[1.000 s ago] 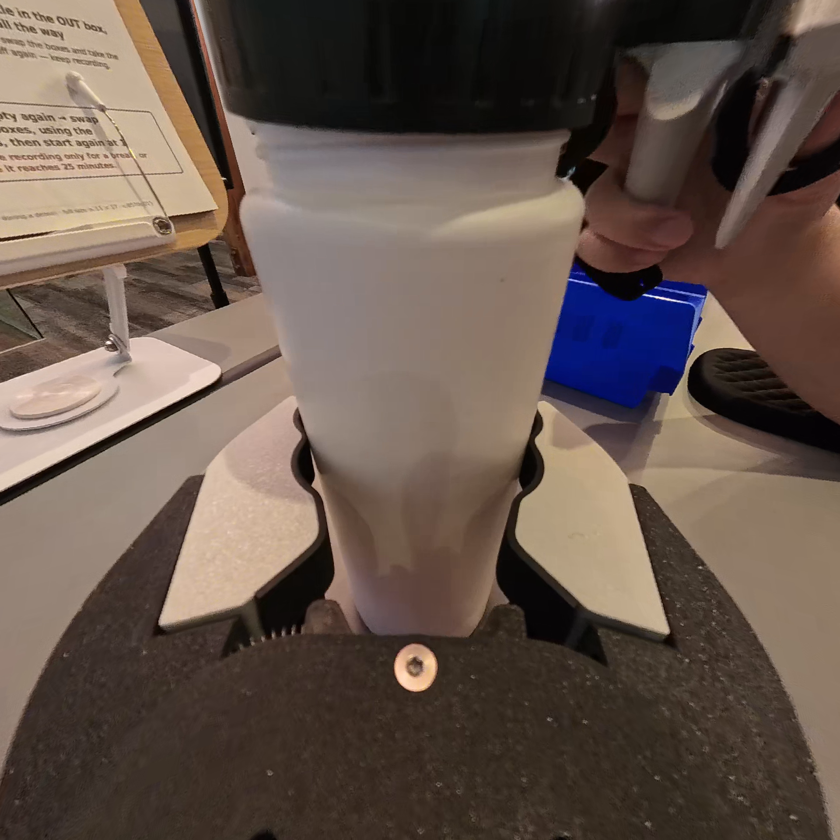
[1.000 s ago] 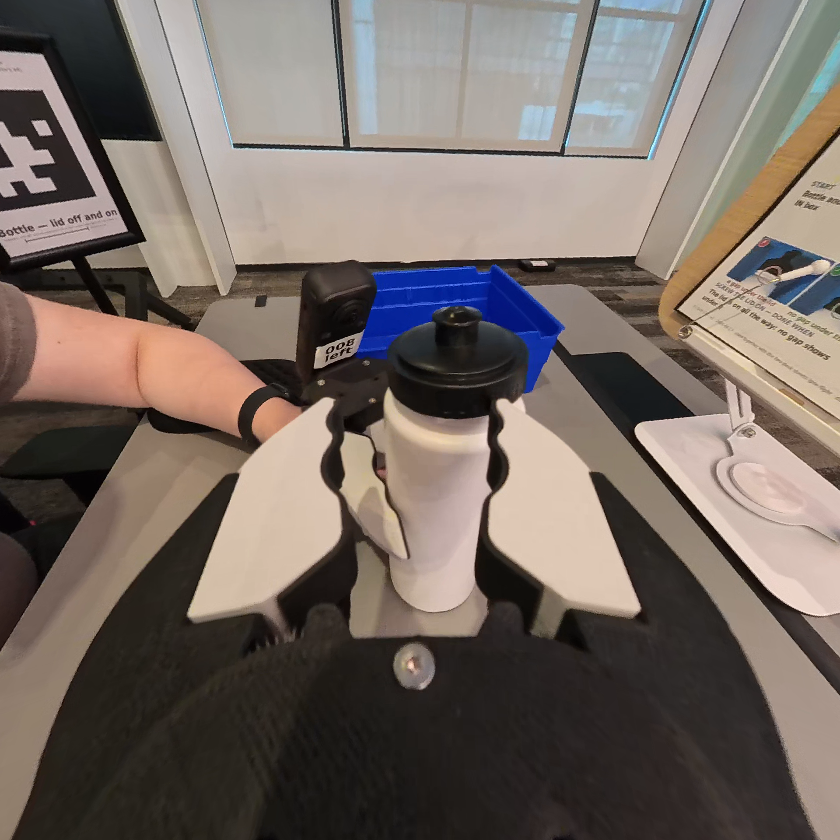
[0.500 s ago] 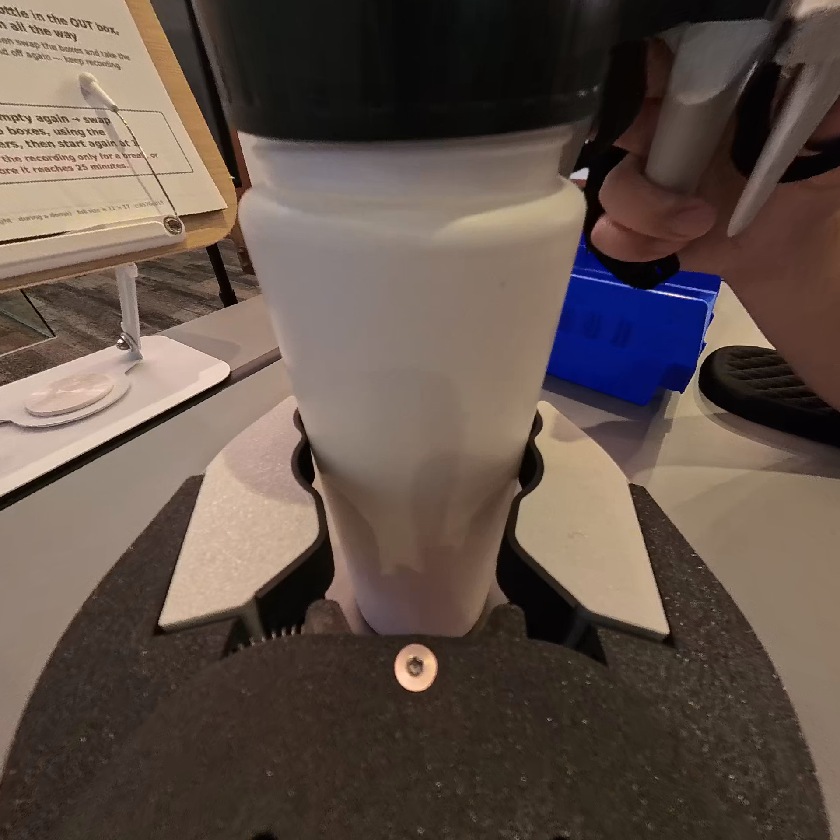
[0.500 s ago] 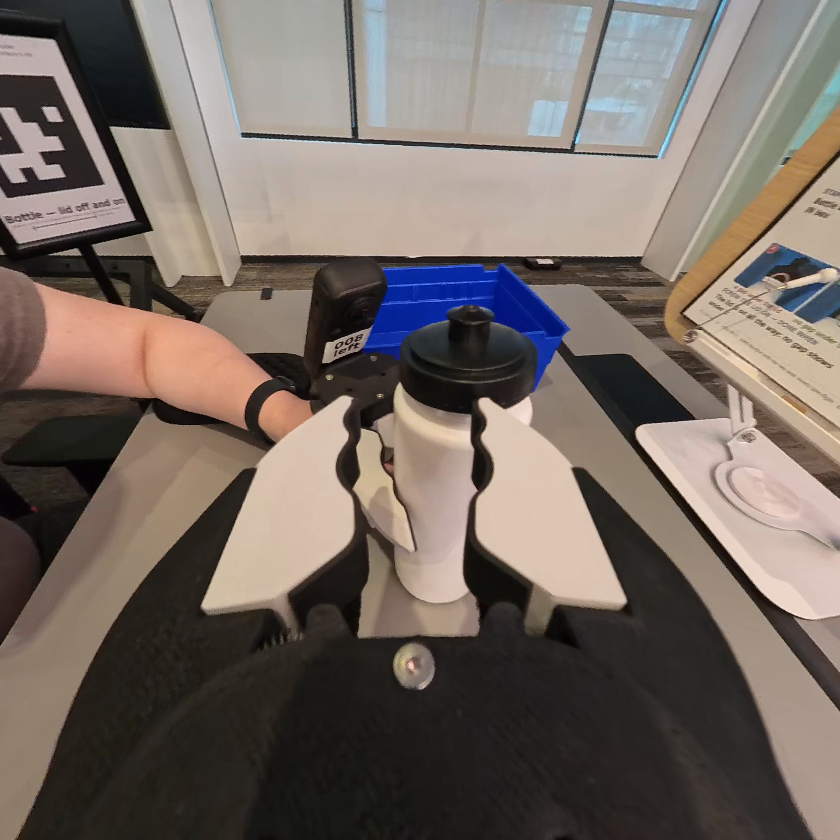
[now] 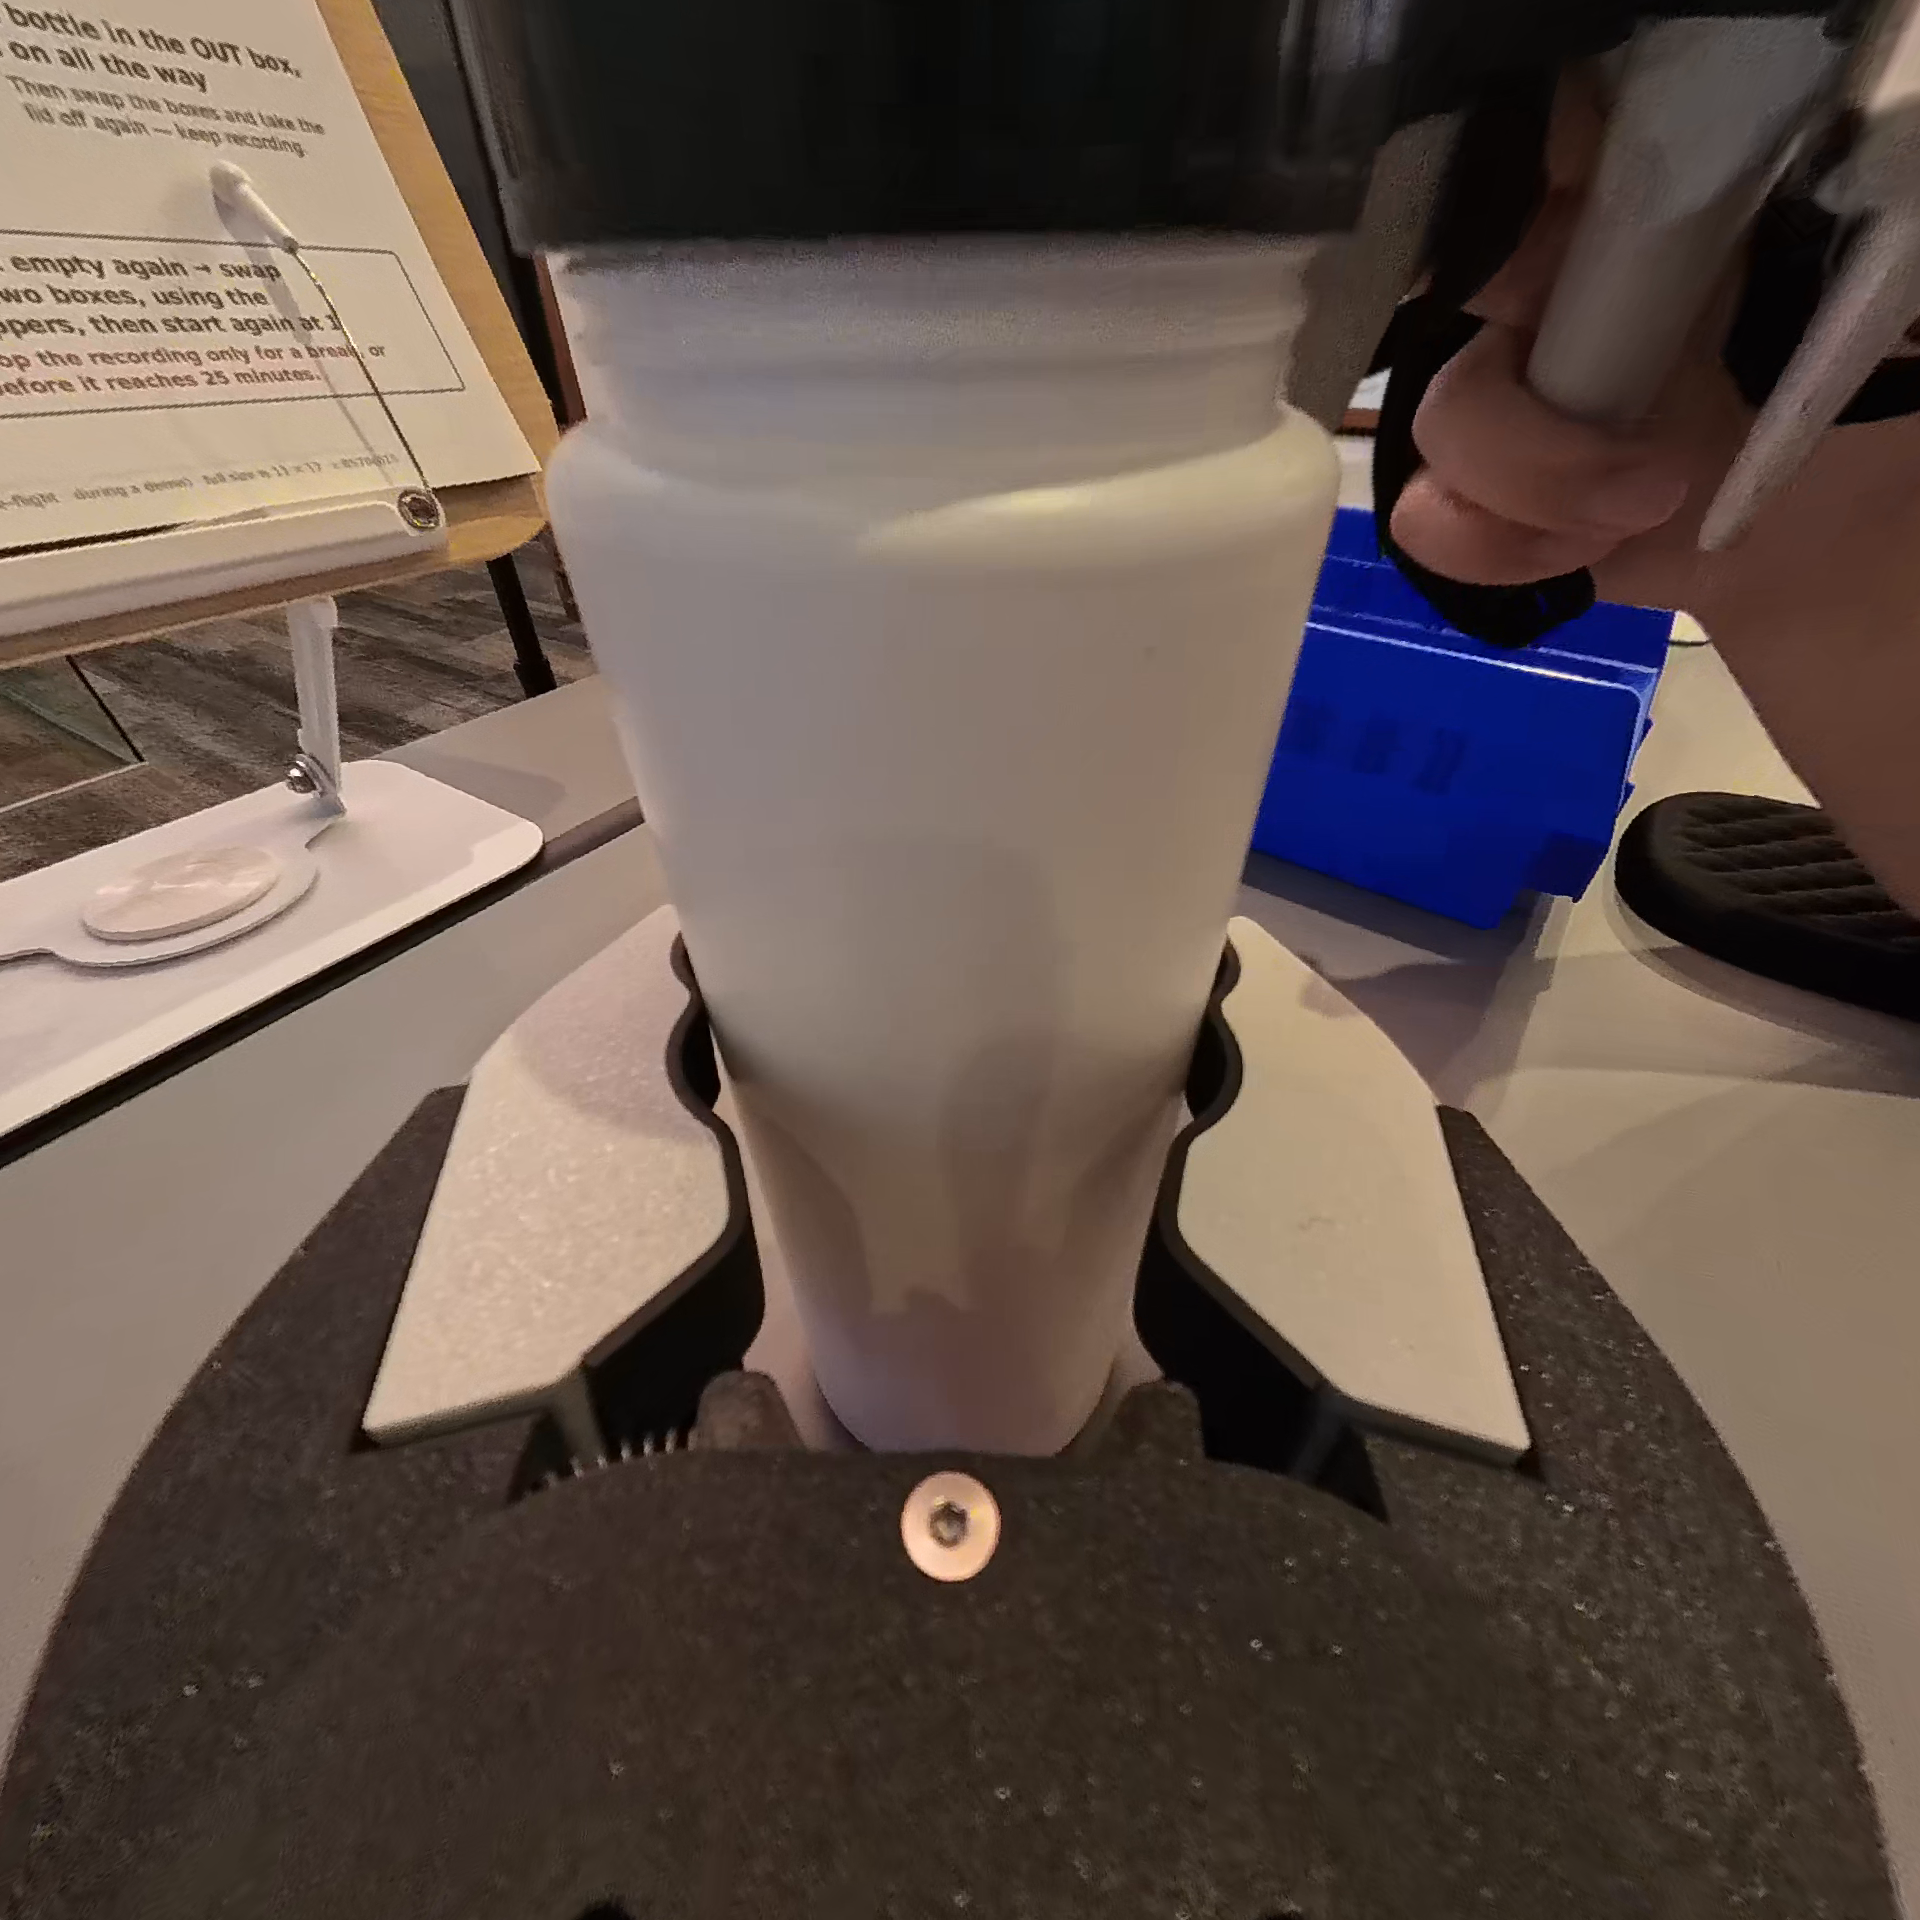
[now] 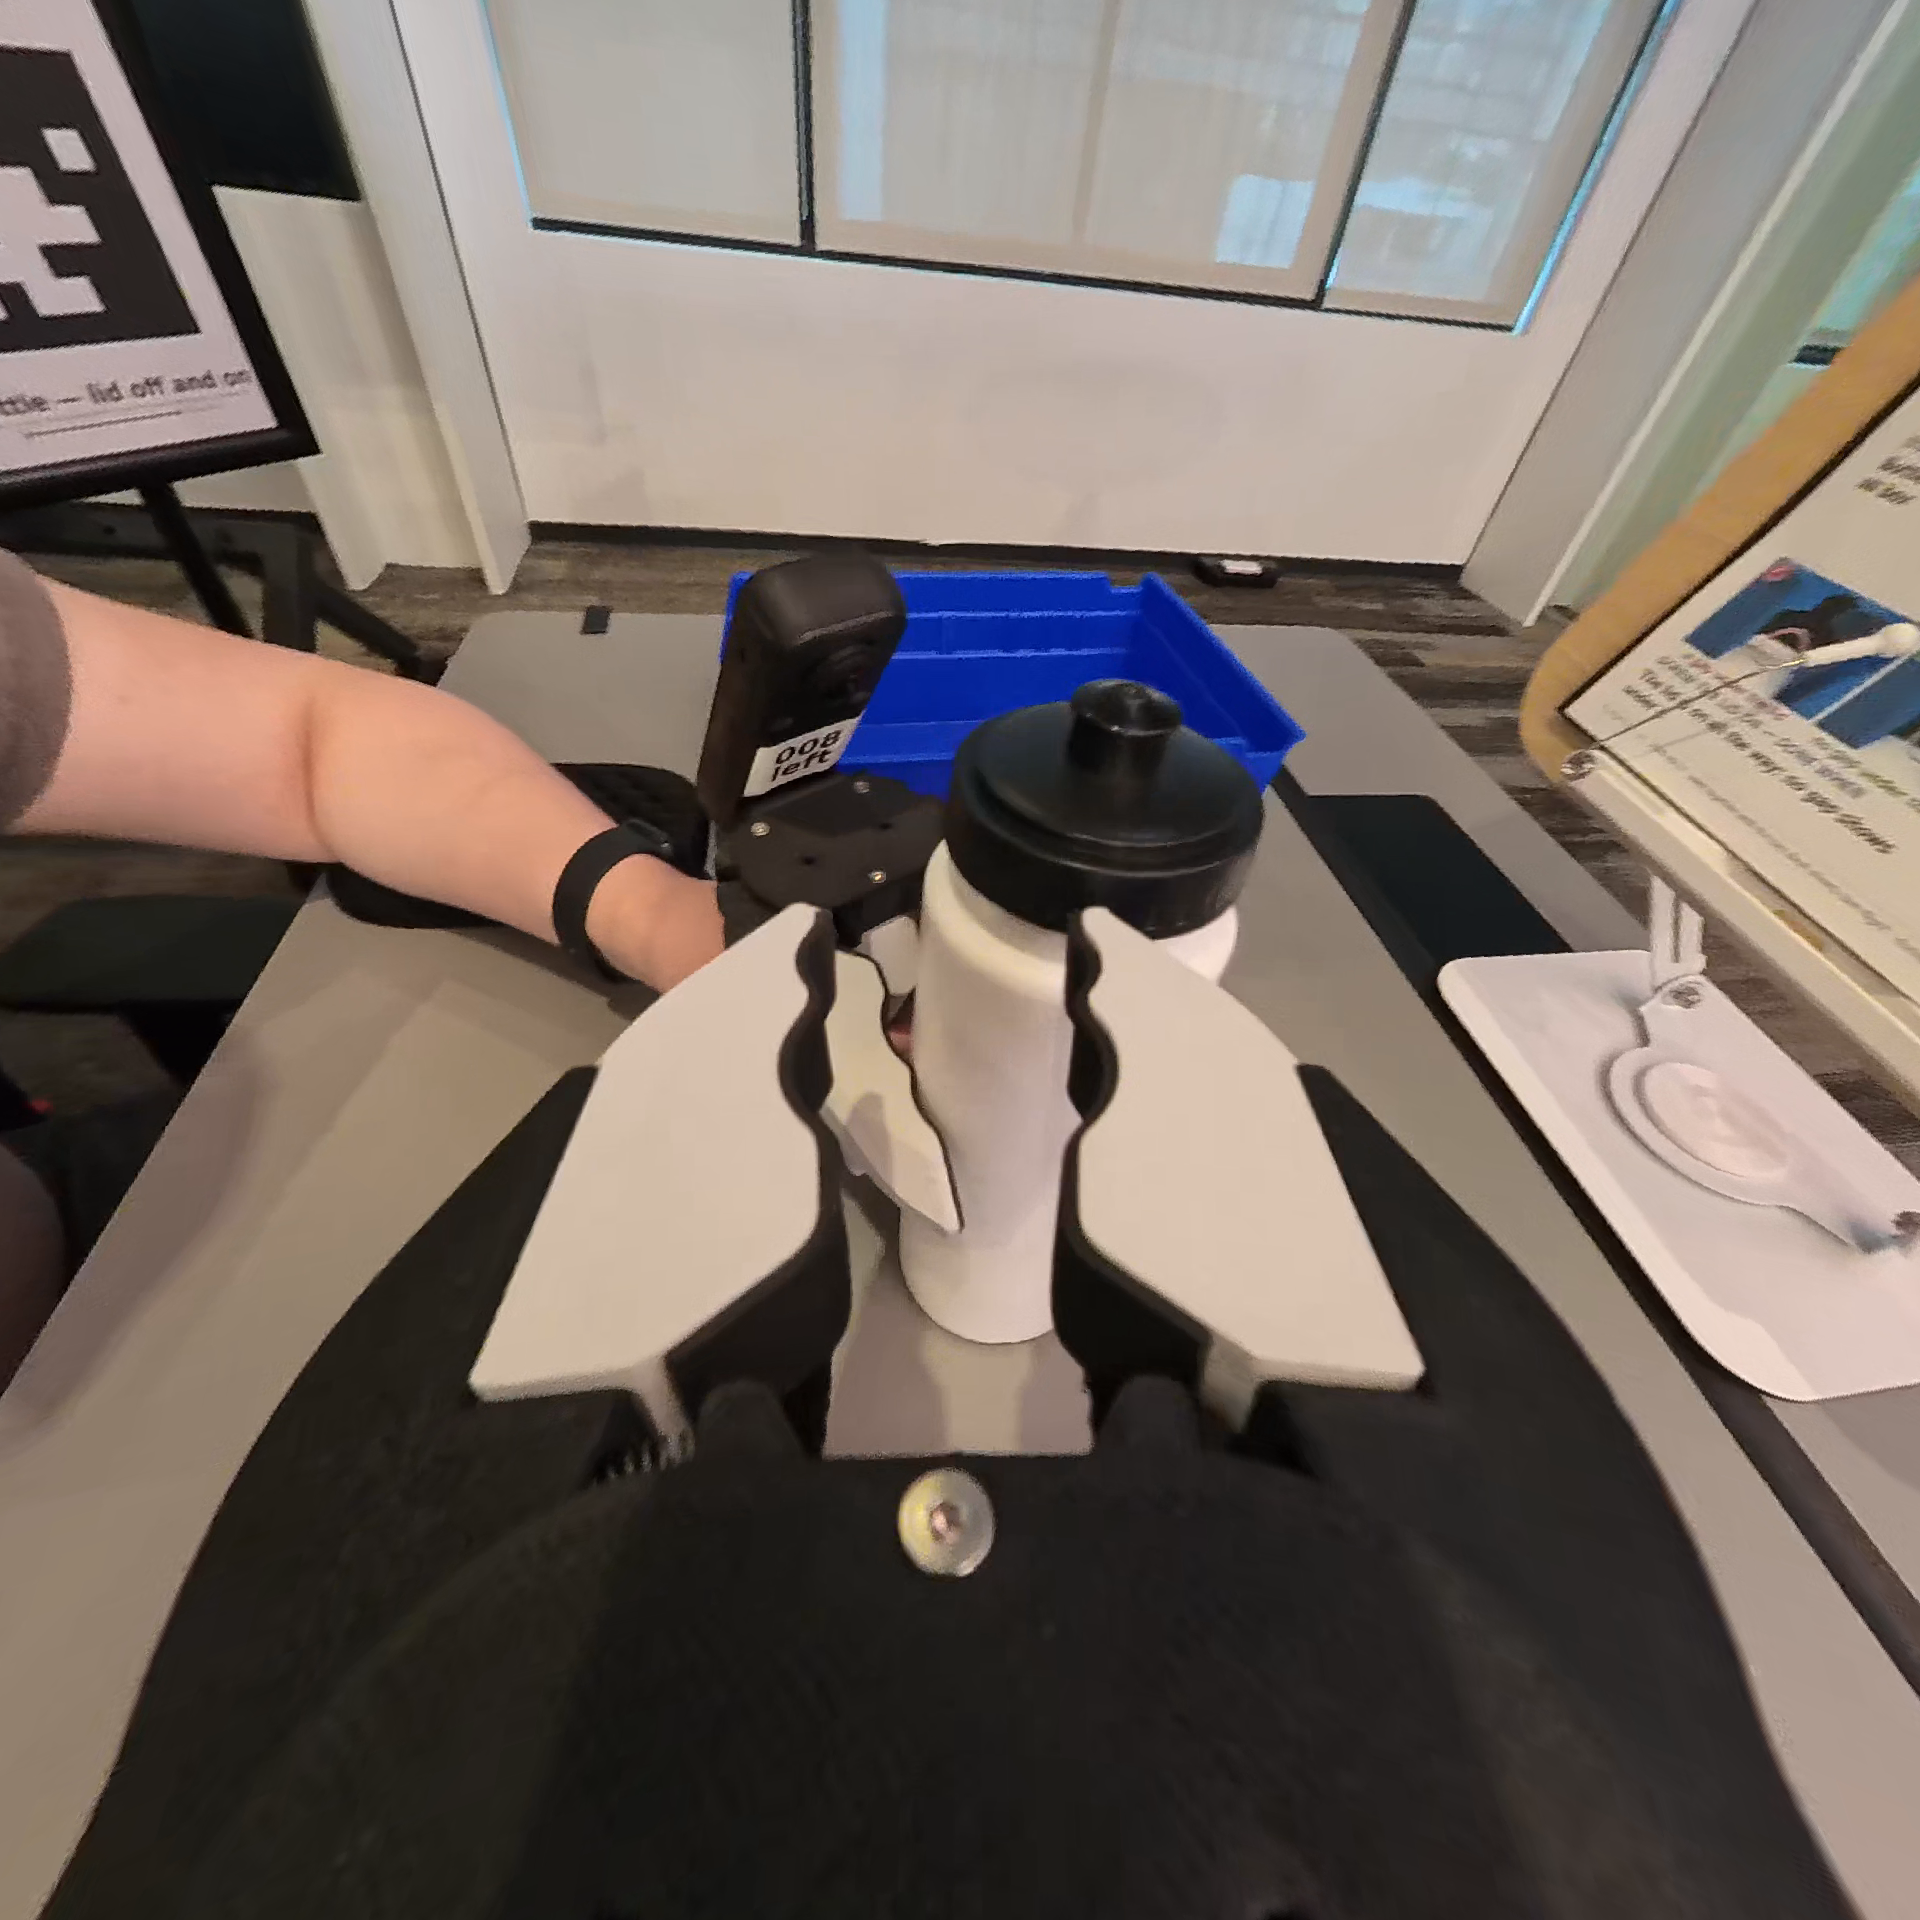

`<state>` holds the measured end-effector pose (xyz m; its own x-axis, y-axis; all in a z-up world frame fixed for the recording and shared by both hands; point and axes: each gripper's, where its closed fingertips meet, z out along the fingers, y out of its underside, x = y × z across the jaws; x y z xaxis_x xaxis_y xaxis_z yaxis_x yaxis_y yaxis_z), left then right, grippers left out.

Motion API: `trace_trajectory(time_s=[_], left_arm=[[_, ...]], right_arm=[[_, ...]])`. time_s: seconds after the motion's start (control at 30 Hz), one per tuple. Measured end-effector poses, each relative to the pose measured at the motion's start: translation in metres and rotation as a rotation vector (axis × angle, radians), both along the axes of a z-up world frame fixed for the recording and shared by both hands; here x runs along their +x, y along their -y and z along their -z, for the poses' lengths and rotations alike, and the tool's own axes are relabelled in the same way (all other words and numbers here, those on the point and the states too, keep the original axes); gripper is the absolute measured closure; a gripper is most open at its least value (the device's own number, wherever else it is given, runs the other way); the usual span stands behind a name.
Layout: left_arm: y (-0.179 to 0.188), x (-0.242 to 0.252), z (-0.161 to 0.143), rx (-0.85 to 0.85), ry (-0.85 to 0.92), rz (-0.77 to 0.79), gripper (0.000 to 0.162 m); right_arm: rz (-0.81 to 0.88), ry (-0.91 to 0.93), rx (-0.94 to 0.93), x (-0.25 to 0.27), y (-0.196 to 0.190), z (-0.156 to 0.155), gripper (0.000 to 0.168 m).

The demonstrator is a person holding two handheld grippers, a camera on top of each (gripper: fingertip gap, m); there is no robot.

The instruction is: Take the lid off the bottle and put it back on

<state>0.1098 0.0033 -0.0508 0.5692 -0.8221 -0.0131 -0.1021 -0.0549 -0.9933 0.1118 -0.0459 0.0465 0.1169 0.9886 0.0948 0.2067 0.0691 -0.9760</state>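
Bottle [image 6: 992, 1101] and lid [image 6: 1107, 821] stood upright on the grey surface [image 6: 343, 1091], long axis vertical, the black lid's spout pointing straight up and the white body bare of any brand mark. A thin band of neck showed under the lid [image 5: 935, 114] in the left wrist view.

The left gripper [image 5: 951, 1101] was clamped on the lower body of the bottle [image 5: 935, 748], both fingers pressed against its sides. The right gripper [image 6: 951, 1039] sat partly open around the upper body just under the lid; its right finger lay against the bottle, while whether the left one touched could not be told.

Behind the bottle, on the far side of the surface, lay a blue bin [image 6: 1049, 665]. A printed sticker sat on the camera [image 6: 805, 696] mounted on the left gripper. To the far left stood a framed sign [image 6: 94, 249] with a black-and-white marker and a line of writing; to the right an instruction board [image 6: 1756, 707] with text and photos leaned on a white stand [image 6: 1704, 1164].
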Motion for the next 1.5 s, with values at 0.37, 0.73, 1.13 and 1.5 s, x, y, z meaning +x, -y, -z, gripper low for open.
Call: trace_trajectory(time_s=[0.37,0.73,1.13,1.5], left_arm=[[0.001,0.001,0.0,0.012,-0.013,-0.001,0.072],[0.002,0.003,0.001,0.012,-0.016,0.011,0.072],[0.002,0.003,0.001,0.011,-0.019,0.012,0.072],[0.016,0.019,0.002,0.021,-0.046,0.077,0.072]], right_arm=[[0.098,0.068,0.08,-0.006,-0.009,0.009,0.103],[0.116,0.008,-0.014,-0.007,-0.016,0.009,0.1],[0.141,-0.017,0.01,0.003,-0.02,-0.003,0.107],[0.106,-0.117,-0.156,-0.012,-0.017,-0.003,0.092]])
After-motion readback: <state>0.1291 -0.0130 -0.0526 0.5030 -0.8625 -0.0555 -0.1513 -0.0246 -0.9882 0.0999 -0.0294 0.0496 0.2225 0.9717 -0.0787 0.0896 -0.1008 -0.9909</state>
